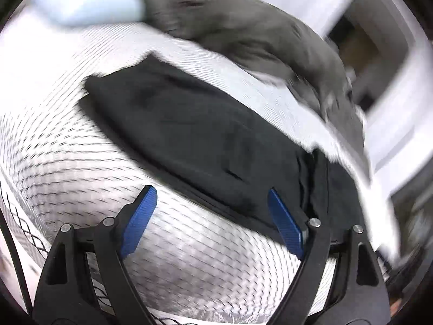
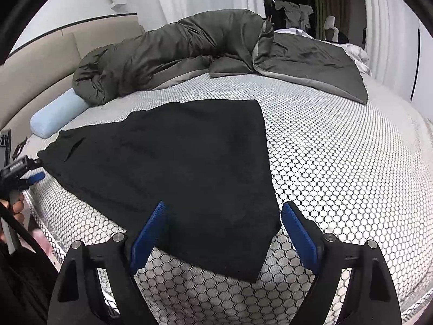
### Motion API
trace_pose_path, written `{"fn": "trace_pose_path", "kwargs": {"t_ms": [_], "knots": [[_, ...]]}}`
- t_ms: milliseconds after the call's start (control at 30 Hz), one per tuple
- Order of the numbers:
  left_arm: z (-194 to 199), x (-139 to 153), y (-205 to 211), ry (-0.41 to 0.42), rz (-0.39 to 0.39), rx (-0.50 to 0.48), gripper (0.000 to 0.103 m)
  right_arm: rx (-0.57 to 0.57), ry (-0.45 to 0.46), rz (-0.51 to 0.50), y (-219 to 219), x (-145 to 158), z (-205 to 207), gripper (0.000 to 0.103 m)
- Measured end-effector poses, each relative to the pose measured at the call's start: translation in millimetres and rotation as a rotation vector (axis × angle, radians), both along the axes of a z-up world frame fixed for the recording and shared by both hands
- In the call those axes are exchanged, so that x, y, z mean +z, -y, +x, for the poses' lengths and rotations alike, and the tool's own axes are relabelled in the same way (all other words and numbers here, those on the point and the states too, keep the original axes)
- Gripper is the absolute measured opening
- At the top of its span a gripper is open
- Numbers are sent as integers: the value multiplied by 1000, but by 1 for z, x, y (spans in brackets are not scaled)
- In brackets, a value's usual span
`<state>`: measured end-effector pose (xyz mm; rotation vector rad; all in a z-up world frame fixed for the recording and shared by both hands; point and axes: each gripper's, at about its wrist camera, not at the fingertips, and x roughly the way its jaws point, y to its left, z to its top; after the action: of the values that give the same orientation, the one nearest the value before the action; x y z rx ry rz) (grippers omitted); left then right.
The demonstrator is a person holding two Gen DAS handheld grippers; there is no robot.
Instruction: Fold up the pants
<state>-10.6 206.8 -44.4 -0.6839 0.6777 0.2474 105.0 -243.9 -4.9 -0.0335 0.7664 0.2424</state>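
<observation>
— Pants [image 2: 173,162], black, lie flat on the bed [image 2: 338,162], folded into a broad panel on the honeycomb-patterned mattress cover. Where do you see the waistband?

— From the right wrist view, out toward nine o'clock, with a pocket slit just inside it. The near corner of the fabric comes down to six o'clock, close to the right gripper [image 2: 222,228].

— How do its jaws stand?

— Spread wide. The blue pad at seven o'clock overlaps the edge of the cloth in the picture, the other sits over bare mattress at five o'clock; neither pinches anything.

— And the left gripper [image 1: 213,216]?

— Spread too, nothing between the pads. Its own view is badly smeared, but the pants fill the middle, and one blue pad at four o'clock lies over the dark fabric's edge; whether it touches I cannot tell. The right wrist view catches that gripper at nine o'clock, just beside the waistband, with a hand [image 2: 16,208] below it.

— What else is on the bed?

— An olive-grey duvet [image 2: 189,51] bunched along the far side from ten to two o'clock, and a pale blue bolster pillow [image 2: 56,115] at ten o'clock, its end tucked under the duvet, against a beige headboard [image 2: 35,62].
</observation>
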Motion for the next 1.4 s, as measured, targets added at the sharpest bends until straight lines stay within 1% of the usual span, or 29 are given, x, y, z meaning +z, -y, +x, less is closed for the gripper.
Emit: {"fn": "trace_pose_path", "kwargs": {"t_ms": [67,100,167,200,233,267,333,367,467,500,533,600,633,667,767,833,867,900,933,967,1000,1033,1067,1133,1200,1267,1333,1367,1400], "knots": [[-1,-8,-26,14,-102,53,81,-5,-6,19,2,-3,7,88],[2,-12,-35,10,-133,67,79,-10,-14,22,2,-4,7,88],[10,-15,-49,5,-163,89,69,-16,-26,37,5,-6,10,88],[16,-16,-56,-1,-169,100,67,-15,-27,43,6,-7,12,88],[24,-17,-63,-16,-164,123,54,-15,-27,49,7,-6,13,88],[29,-17,-68,-31,-153,147,31,-12,-27,53,7,-6,15,88],[39,-18,-78,-55,-132,181,6,-12,-24,55,8,-7,16,88],[41,-16,-78,-49,-127,176,5,-12,-23,57,8,-7,17,88],[46,11,-54,-26,27,154,1,-23,-21,62,12,-6,18,88],[50,30,-37,-5,100,121,1,-25,-20,65,12,-5,18,88],[54,46,-23,21,145,92,1,-27,-17,70,13,-4,18,88],[66,84,14,83,217,16,1,-33,-7,78,14,-2,18,88],[71,98,29,106,238,-18,1,-35,-3,82,15,-1,18,88],[80,119,59,150,275,-87,1,-40,0,87,15,0,19,88],[99,159,135,235,323,-264,1,-59,10,94,19,1,20,88],[112,168,182,264,286,-391,1,-76,13,100,24,1,22,88],[119,168,205,268,256,-456,2,-93,12,103,30,1,24,88],[129,160,237,255,204,-556,3,-108,10,104,34,0,25,88],[138,149,260,225,167,-648,16,-124,8,104,39,0,26,88],[145,138,280,197,130,-740,40,-150,5,105,46,-1,28,88],[150,118,302,169,80,-845,53,-170,2,108,52,-1,29,88],[150,105,312,160,76,-883,69,-191,-3,112,58,-2,29,88],[146,91,320,152,99,-903,72,-217,-10,121,67,-3,30,88],[137,75,322,123,135,-944,72,-246,-19,137,76,-3,30,88],[120,69,312,129,150,-959,74,-252,-15,154,80,-1,29,88],[103,70,289,162,173,-926,87,-231,-7,169,77,2,27,88],[100,77,254,216,212,-835,95,-180,0,195,68,5,25,88],[105,76,240,227,226,-793,100,-151,5,208,62,7,24,88],[106,77,222,229,244,-718,101,-117,9,228,56,9,24,88]]}}
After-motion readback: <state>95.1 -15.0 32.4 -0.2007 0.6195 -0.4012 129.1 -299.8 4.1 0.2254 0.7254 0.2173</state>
